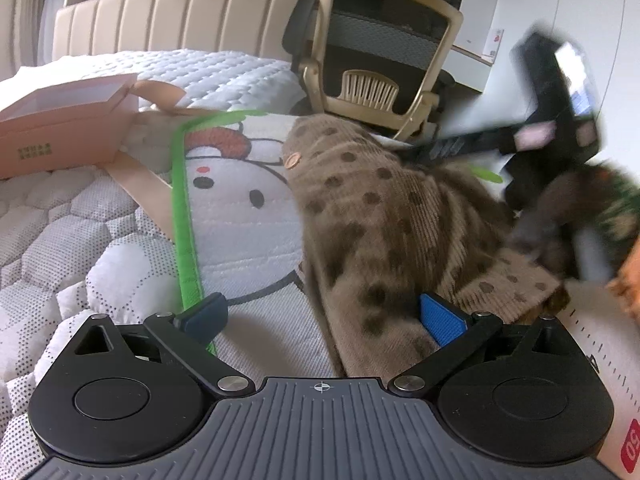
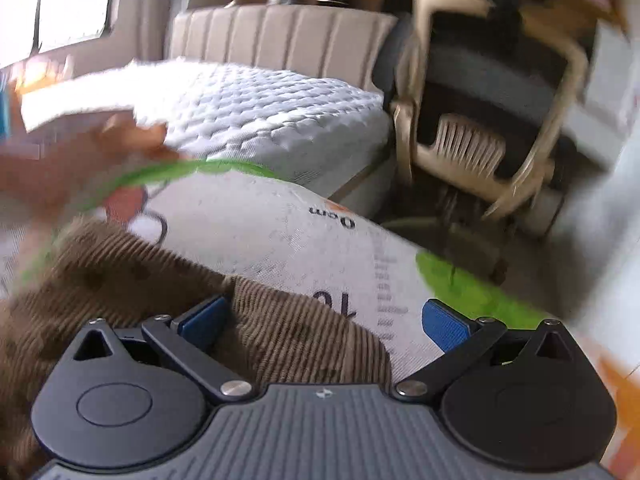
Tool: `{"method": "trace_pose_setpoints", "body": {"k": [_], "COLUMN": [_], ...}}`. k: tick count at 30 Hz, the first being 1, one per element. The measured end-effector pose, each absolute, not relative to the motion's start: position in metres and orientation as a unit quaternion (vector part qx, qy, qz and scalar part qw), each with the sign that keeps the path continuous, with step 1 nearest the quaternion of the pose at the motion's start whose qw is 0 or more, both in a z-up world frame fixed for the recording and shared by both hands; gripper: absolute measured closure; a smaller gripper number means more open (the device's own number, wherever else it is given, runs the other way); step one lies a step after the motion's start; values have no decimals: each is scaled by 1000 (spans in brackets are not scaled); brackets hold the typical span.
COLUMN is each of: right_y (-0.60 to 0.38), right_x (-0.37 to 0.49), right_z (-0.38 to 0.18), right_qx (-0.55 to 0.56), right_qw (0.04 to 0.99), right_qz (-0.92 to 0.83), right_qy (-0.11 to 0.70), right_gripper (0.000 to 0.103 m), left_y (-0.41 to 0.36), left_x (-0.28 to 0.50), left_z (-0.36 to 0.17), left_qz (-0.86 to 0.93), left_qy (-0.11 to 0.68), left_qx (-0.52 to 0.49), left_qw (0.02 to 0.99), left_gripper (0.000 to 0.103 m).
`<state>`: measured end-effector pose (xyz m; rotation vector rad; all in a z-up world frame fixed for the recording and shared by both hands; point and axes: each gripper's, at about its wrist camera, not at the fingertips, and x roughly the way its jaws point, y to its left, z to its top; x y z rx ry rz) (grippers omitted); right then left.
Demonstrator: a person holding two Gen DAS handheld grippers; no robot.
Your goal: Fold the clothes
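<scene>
One garment: a brown corduroy garment (image 1: 372,216) with dark spots and one copper-coloured button (image 1: 294,159), lying bunched on the mat on the bed, partly doubled over itself, with a ribbed lighter cuff or hem at its right end.

One mat: a white quilted cartoon mat (image 1: 244,216) with green edging, a printed face with a red cap, and a printed measuring scale marked "0cm" in the right wrist view. It lies flat on the bed beneath the garment.

One bed: a white quilted mattress (image 1: 60,232) with one beige upholstered headboard (image 1: 172,20).

One pink cardboard box (image 1: 60,128), open, with ribbon-like flaps, resting on the mattress left of the mat.

One beige-framed office chair (image 1: 380,52) standing beside the bed, beyond the garment.

Two tongs. Left tongs (image 1: 324,316): blue-padded fingers spread wide, the right pad touching the near edge of the garment, nothing pinched. Right tongs (image 2: 324,320): fingers spread wide, hovering over the garment's edge where it meets the mat, nothing pinched; blurred. In the left wrist view the right tongs appear as a blurred black body at upper right, above the garment's far end.
</scene>
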<state>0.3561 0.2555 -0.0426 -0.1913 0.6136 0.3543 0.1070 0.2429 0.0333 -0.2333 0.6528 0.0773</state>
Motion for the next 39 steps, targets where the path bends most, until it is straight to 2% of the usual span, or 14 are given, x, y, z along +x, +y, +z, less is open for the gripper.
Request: {"method": "trace_pose_setpoints", "body": {"k": [6,10,15,21,30,39], "right_y": [202,164,126,116,106,105], "right_x": [307,251,193,127,110,110], "right_z": [-33,-48,-72,-82,-87,-90], "right_qx": [-15,8,-10,-75,-61,-62], "right_qw": [942,929,901,913,926,926], "right_qz": [171,197,217,193,181,181], "right_qy": [290,312,375,352,325,325], "right_gripper": [0,0,0,0,0,0], "left_y": [240,221,175,135,142,137], "left_x": [103,75,34,-5,13,13], "left_z": [36,44,39,43,40,35], "left_qz": [51,85,12,23,78,85], "left_qy": [315,265,306,300,339,345], "left_qx": [-107,-97,-106,-63,-60,-42], "left_qw": [942,956,946,952,936,934], "left_gripper": [0,0,0,0,0,0]}}
